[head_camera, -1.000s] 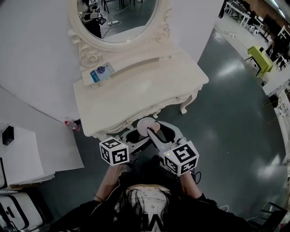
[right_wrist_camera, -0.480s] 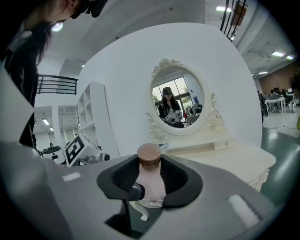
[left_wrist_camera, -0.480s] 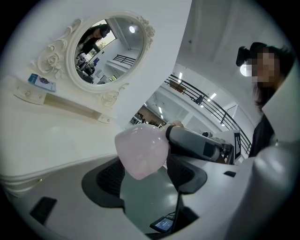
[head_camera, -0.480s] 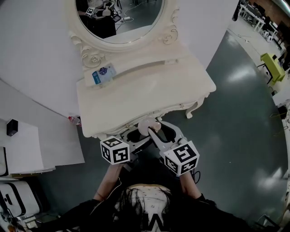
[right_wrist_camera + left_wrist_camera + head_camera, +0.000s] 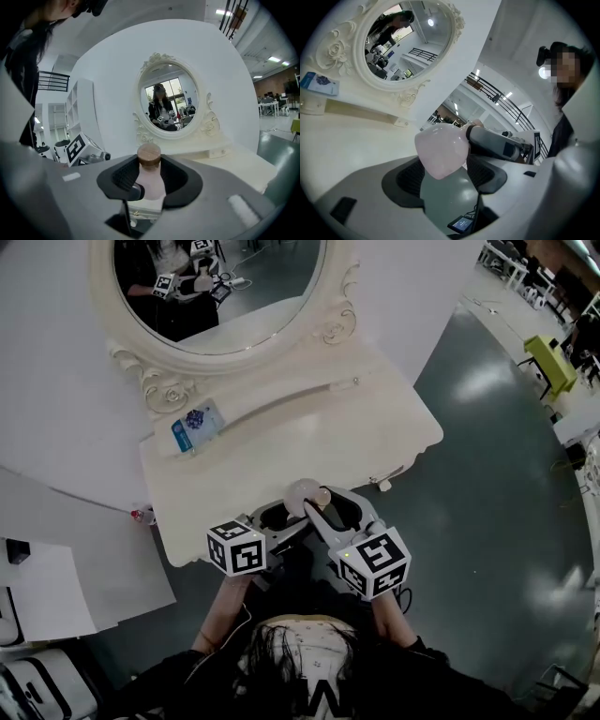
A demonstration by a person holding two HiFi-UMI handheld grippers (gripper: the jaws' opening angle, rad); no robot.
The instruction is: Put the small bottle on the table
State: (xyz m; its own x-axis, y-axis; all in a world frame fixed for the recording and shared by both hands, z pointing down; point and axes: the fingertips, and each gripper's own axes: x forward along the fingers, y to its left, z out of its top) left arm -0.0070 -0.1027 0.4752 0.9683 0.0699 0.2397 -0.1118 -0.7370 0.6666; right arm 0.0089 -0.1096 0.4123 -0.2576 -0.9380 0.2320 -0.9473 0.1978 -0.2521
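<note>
The small bottle (image 5: 305, 493) is pale pink with a brown cap (image 5: 149, 154). My right gripper (image 5: 317, 505) is shut on its body and holds it over the front edge of the cream dressing table (image 5: 309, 442). In the right gripper view the bottle (image 5: 151, 180) stands upright between the dark pads. My left gripper (image 5: 274, 515) sits just left of it with its jaws open. In the left gripper view the bottle's base (image 5: 440, 152) hangs before the open left gripper (image 5: 447, 177), and neither pad touches it.
An oval mirror (image 5: 216, 296) in a carved frame stands at the back of the table. A blue and white packet (image 5: 194, 425) lies on the shelf at its left. White furniture (image 5: 47, 587) stands on the floor at the left, with a small bottle (image 5: 142, 515) beside it.
Both grippers and the pink bottle have come forward: the bottle was short of the table's front edge and now hangs over it. The grip is the same.
</note>
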